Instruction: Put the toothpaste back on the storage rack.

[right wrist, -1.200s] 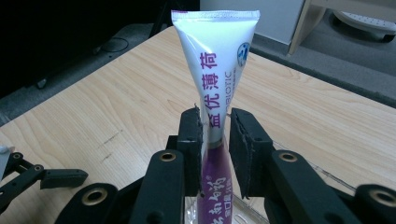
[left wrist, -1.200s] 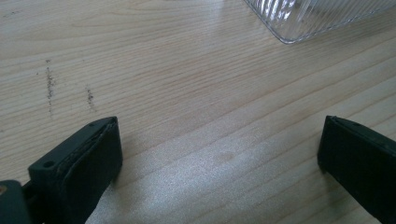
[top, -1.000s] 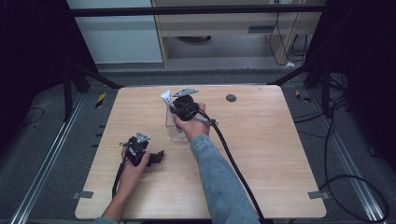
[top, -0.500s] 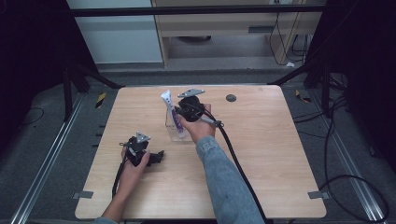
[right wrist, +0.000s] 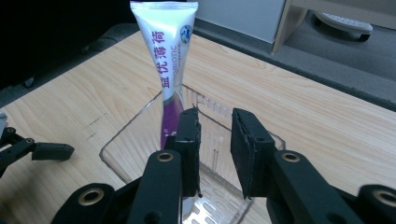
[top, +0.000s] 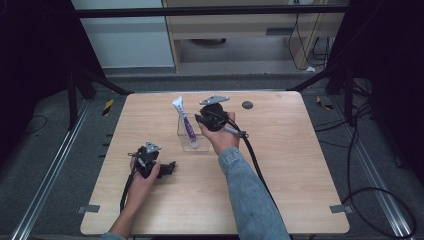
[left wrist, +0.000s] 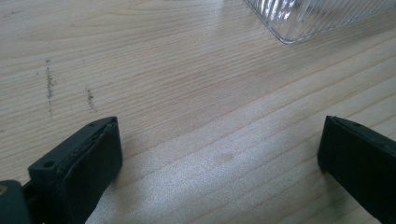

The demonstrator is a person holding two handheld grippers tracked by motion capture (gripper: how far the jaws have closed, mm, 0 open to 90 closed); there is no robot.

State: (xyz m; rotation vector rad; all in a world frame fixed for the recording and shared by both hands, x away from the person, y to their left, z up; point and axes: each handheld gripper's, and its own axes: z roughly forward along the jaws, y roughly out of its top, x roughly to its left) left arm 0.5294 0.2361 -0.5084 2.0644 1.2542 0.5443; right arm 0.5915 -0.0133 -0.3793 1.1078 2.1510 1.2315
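We've got the left gripper [top: 167, 167] low on our near left, hand [top: 145, 170] wrapped round it, jaws spread wide and pointing right. Our right arm stretches forward in its denim sleeve [top: 247, 192], and the right gripper [right wrist: 215, 140] has its jaws nearly together, nothing pinched between them.

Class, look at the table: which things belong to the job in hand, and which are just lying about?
Part of the job:
- toothpaste tube, standing in the container
- clear plastic container
- right tool, jaws nearly closed with a small gap, nothing between them

Lying about:
- dark round disc on the table
- left tool, open, resting on bare wood
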